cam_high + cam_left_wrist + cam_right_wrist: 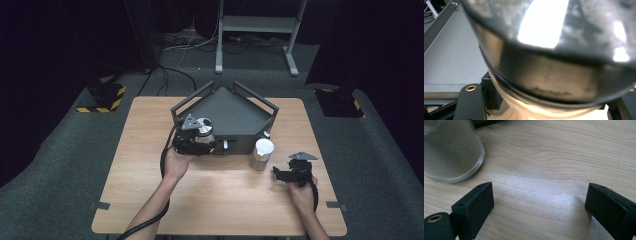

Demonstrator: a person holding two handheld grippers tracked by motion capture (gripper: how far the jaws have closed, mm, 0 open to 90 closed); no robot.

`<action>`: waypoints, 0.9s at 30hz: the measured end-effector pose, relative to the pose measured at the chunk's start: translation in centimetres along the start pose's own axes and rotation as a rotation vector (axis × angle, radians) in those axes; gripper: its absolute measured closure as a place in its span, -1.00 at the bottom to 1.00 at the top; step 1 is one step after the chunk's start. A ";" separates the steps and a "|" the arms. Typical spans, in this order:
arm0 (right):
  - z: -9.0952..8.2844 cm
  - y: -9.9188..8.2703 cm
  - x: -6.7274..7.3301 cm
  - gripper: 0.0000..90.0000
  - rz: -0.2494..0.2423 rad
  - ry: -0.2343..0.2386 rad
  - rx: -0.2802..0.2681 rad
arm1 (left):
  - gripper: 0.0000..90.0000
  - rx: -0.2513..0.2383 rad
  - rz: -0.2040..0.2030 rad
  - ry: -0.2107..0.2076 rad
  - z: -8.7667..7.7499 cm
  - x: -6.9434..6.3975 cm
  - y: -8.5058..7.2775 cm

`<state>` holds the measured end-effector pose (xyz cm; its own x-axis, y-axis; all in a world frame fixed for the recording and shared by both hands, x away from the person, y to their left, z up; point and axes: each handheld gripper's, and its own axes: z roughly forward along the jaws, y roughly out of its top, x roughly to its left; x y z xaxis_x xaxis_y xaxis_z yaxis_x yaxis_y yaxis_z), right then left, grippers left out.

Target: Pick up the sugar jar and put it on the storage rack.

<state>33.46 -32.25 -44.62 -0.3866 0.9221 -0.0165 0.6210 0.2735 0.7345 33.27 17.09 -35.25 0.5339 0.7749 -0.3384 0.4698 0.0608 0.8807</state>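
With my left gripper (200, 142) clamped on the metal cup (204, 131) just above the front edge of the grey tray (240, 107), I should lift it upright and clear the rim, while my right gripper (295, 172), jaws apart, waits right of the tray-front canister (262, 153).

Held jar (204, 131): glossy glass, metallic band. Table (220, 190): matt light wood grain. Tray (235, 112): matt grey metal.
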 end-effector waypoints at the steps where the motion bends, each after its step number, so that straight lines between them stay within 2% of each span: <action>1: 0.0 0.0 0.0 -0.82 0.000 0.000 0.000 | -0.31 0.001 -0.001 0.002 0.1 0.0 0.1; 12: 0.0 0.0 0.0 -0.82 0.000 0.000 0.000 | -0.31 -0.001 -0.006 0.018 1.3 0.1 1.3; 17: 0.0 0.0 0.0 -0.82 0.000 0.000 0.000 | -0.31 -0.001 -0.023 0.011 1.6 0.3 1.6; 24: 0.0 0.0 0.0 -0.82 0.000 0.000 0.000 | -0.31 -0.008 -0.017 0.045 2.6 0.3 2.0; 25: 0.0 0.0 0.0 -0.82 -0.001 0.000 0.000 | -0.31 0.250 0.298 0.035 1.4 2.1 6.3; 27: 0.0 0.0 0.0 -0.82 0.000 0.000 0.000 | -0.31 0.250 0.297 0.037 1.5 2.1 6.4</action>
<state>33.46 -32.26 -44.62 -0.3868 0.9220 -0.0164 0.6209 0.2736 0.7346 38.47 18.19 -30.84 0.6485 0.7584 -0.0648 0.4581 -0.3209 0.8289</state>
